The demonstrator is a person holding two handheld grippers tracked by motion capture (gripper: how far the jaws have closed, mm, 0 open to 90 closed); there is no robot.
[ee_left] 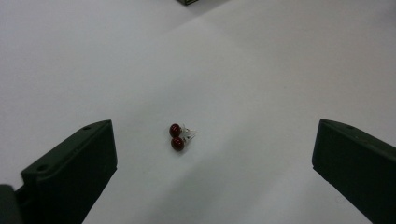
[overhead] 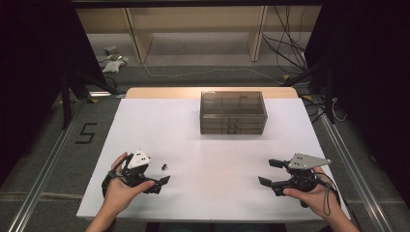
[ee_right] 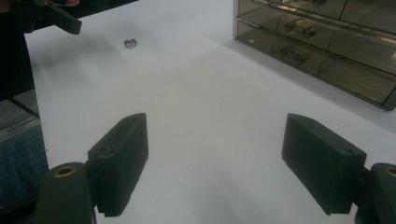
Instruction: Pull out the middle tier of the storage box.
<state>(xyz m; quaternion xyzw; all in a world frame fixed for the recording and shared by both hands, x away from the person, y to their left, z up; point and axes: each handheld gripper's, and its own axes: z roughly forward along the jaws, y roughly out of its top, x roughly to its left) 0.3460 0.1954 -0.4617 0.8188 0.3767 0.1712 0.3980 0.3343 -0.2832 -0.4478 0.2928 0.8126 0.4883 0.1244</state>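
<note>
Left claw [ee_left: 212, 163] seen close over counter [ee_left: 280, 70], jaws wide apart, nothing gripped. Pair of red-beaded earrings [ee_left: 178, 136] lies between and just ahead of jaws, near counter's front-left corner. Step judged: approach before pickup. Next move calls for lowering, centring, closing on beads. Long axis of pair runs roughly along claw's reach; posts point toward right jaw. Right claw [ee_right: 215, 163] held open, empty, near front-right corner. Drawer box [overhead: 233, 112] at far edge.
</note>
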